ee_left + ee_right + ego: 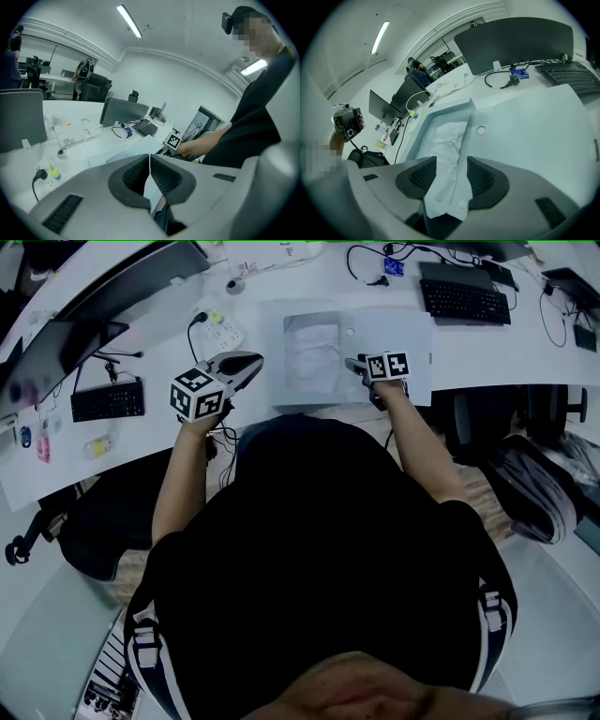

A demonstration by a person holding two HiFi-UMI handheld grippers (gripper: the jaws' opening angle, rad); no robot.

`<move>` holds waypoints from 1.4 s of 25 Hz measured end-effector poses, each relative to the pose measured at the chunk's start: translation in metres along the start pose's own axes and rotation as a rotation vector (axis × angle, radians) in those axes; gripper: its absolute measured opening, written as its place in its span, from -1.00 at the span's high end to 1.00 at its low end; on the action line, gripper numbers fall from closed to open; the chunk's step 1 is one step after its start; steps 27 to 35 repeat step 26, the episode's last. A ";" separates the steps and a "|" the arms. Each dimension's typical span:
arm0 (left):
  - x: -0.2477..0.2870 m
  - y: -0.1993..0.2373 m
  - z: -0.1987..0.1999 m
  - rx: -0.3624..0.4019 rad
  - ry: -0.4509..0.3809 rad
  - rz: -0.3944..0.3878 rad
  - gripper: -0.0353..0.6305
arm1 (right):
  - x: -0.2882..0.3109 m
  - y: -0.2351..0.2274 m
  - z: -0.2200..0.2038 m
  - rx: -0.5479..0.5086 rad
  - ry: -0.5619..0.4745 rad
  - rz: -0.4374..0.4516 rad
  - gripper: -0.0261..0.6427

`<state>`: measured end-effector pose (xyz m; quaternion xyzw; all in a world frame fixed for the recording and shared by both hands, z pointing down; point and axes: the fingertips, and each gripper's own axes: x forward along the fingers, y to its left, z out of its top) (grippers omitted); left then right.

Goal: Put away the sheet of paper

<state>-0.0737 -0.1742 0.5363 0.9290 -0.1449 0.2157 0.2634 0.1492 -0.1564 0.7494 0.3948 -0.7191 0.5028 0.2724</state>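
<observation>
Paper looks in place, so we call the task nearly done. The white desk [487,348] carries a pale plastic folder [394,329] lying flat at its near edge, right in front of the person. The folder's left half stands open like a shallow pocket with a raised rim. The sheet of paper [312,351], white and badly crumpled, lies lengthwise in that left half, from the far end towards the near one. In the right gripper view its near end runs down between the jaws. We cannot tell whether that end sits inside the folder's near rim or pokes out over it. The right gripper [452,164] hovers over the folder's near edge with its jaws spread wide. Its pads sit either side of the paper without pressing on it, so we count the paper as not held. The left gripper [150,161] hangs just beside the folder's left edge, over the desk, with its jaws together. A thin pale line shows at the seam between its pads. We cannot tell if that is something pinched and we take this gripper as empty. A small round snap [481,130] on the folder's right half lies uncovered, so the folder looks not yet closed. What we judge is left: nudge the near end fully in if it does stick out, then close the folder, if the task wants that at all.
</observation>
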 end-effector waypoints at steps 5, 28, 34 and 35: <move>0.006 -0.007 0.006 0.022 0.004 -0.011 0.82 | -0.015 0.010 0.005 0.013 -0.041 0.032 0.43; 0.019 -0.039 0.016 0.086 0.029 -0.044 0.82 | -0.067 0.031 0.009 -0.087 -0.148 0.050 0.78; 0.019 -0.039 0.016 0.086 0.029 -0.044 0.82 | -0.067 0.031 0.009 -0.087 -0.148 0.050 0.78; 0.019 -0.039 0.016 0.086 0.029 -0.044 0.82 | -0.067 0.031 0.009 -0.087 -0.148 0.050 0.78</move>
